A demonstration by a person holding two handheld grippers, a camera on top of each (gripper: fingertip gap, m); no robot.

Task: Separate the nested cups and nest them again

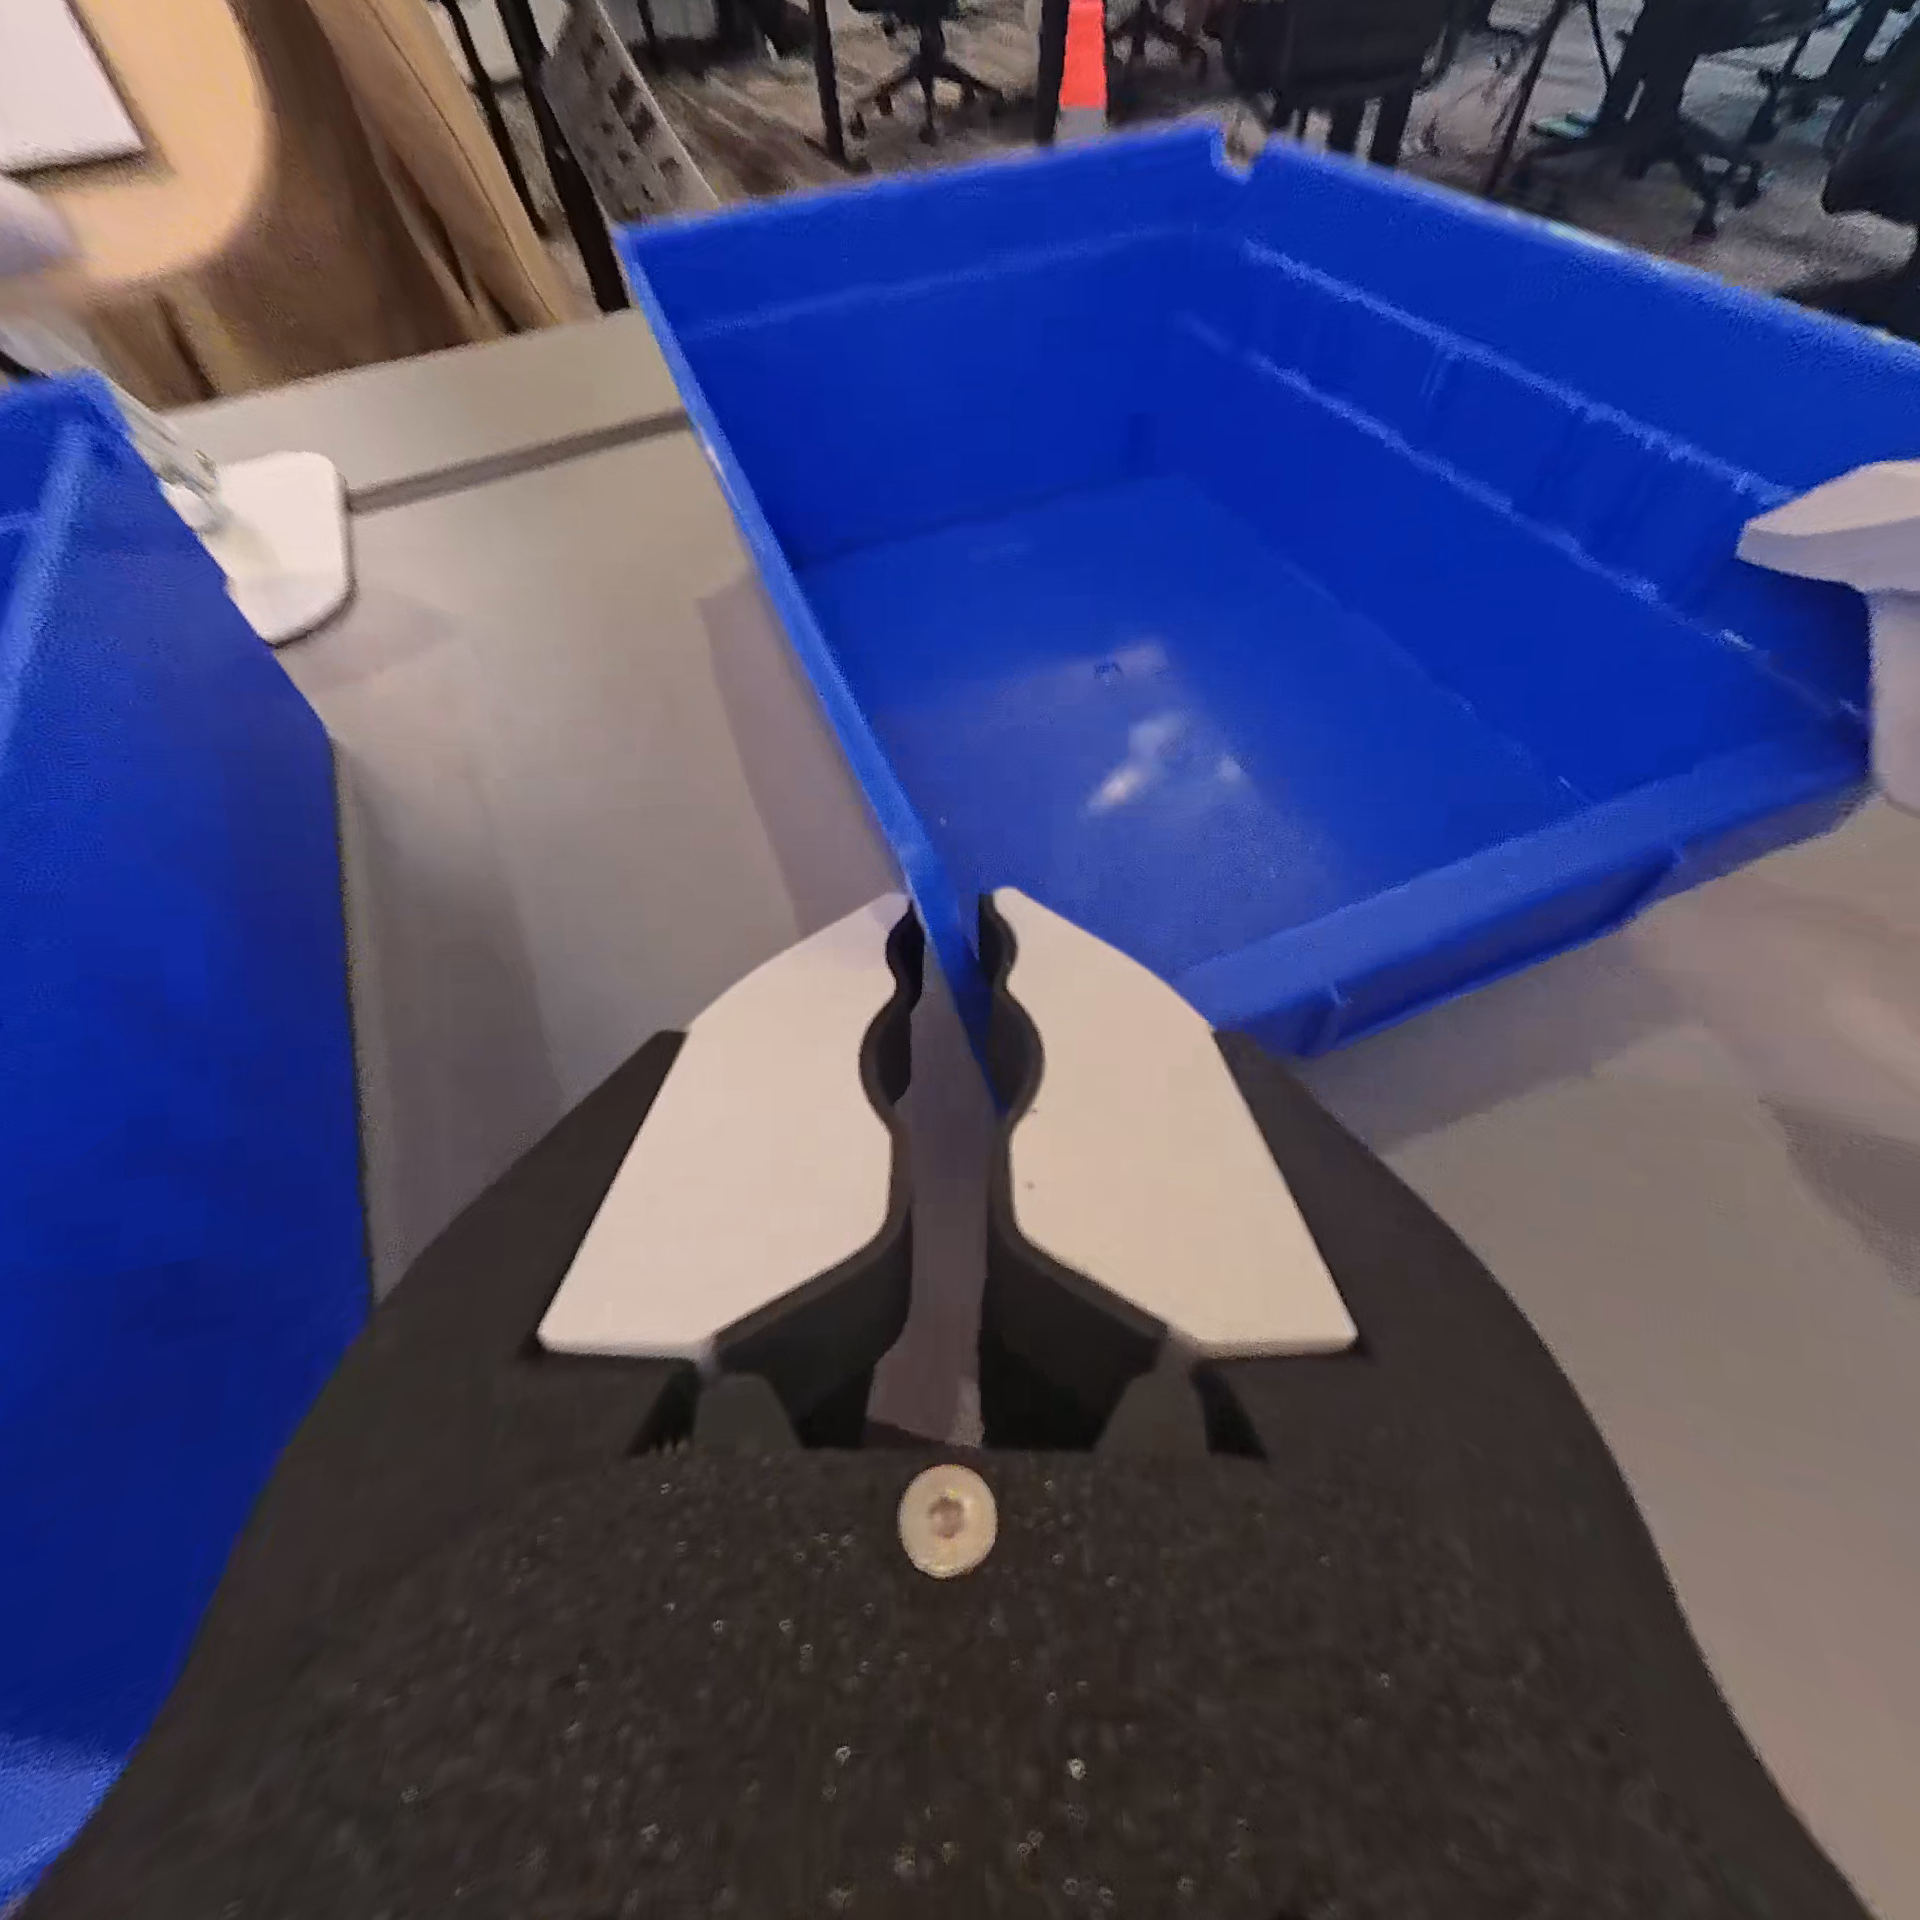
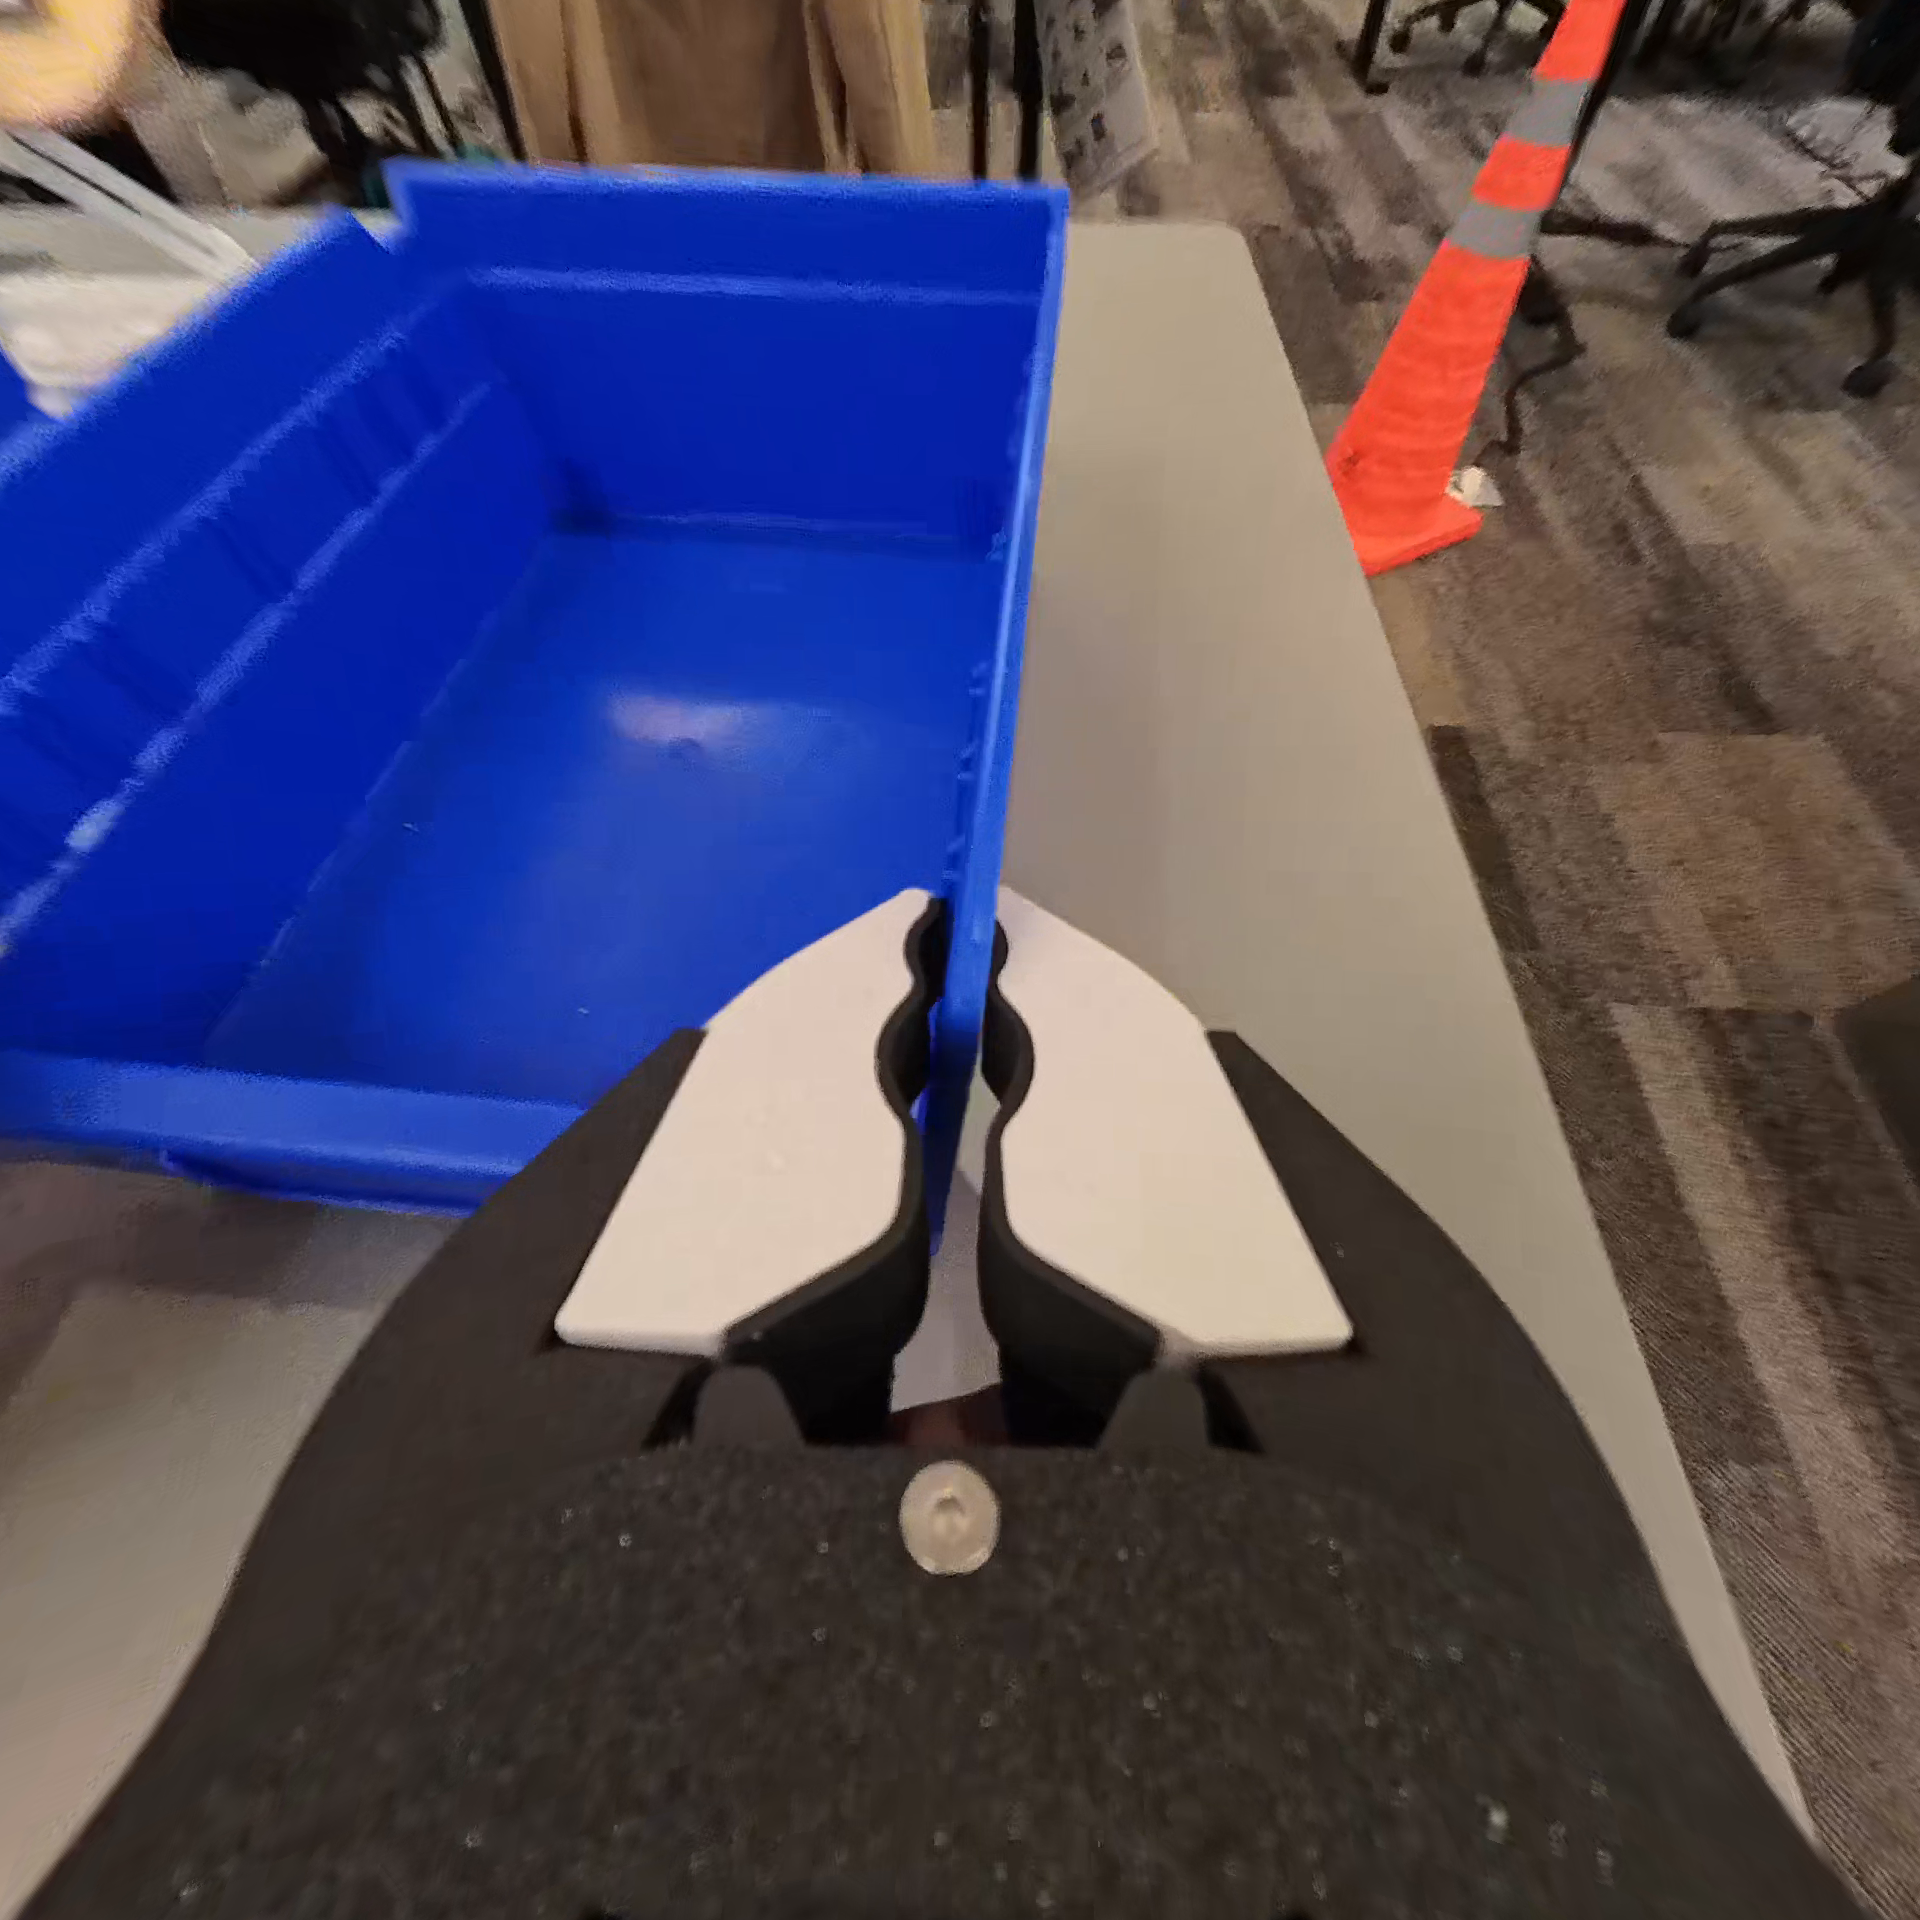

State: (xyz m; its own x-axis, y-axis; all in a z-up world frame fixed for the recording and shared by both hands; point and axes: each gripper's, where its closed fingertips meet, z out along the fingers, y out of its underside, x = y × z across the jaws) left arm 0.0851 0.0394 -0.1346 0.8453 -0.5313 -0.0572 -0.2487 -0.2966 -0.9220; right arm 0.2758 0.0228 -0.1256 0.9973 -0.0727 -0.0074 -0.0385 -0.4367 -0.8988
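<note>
Blue plastic fills both wrist views. My left gripper [image 1: 948, 935] is clamped on the left side wall of a blue bin [image 1: 1351, 436]; my right gripper [image 2: 966, 940] is clamped on its right wall [image 2: 1023, 540], so I hold one bin from both sides above the grey table [image 2: 1174, 623]. Its inside is bare. A second blue bin [image 1: 156, 935] sits just to the left, and I judge the pair already separated, with nesting yet to do. The task says cups; I see only bins. Farther off, an orange traffic cone [image 2: 1455, 322] stands on the carpet. Both views are motion-blurred.
</note>
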